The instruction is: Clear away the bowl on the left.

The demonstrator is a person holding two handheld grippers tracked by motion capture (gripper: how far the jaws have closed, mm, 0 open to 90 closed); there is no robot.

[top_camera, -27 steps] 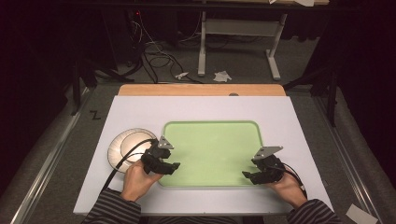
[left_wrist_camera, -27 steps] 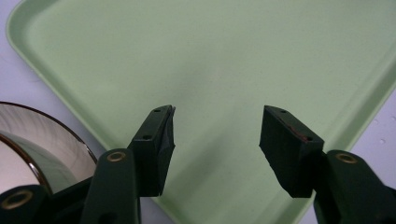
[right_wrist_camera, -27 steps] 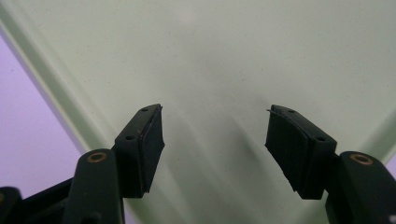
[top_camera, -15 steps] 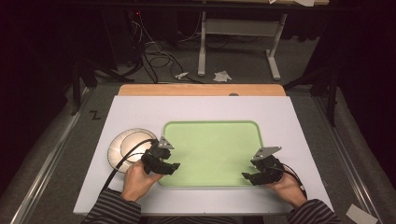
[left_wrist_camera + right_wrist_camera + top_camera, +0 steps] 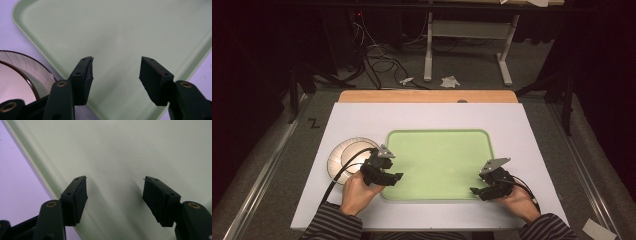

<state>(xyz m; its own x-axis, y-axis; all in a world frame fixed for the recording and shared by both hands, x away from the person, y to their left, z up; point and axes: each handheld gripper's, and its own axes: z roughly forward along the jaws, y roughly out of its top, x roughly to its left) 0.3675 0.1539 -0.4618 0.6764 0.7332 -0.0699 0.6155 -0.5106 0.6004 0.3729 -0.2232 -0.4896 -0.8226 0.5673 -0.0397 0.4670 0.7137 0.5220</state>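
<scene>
A pale green tray lies in the middle of the white table. My left gripper rests at the tray's near left corner, open, nothing between its jaws. In the left gripper view the left gripper hovers over the bare tray. My right gripper sits at the tray's near right corner, also open and holding nothing. The right gripper view shows the right gripper above the tray's floor near its rim.
A clear glass bowl stands on the table just left of the tray, beside my left hand; its rim appears in the left gripper view. The table's wooden far edge and cables on the floor lie beyond.
</scene>
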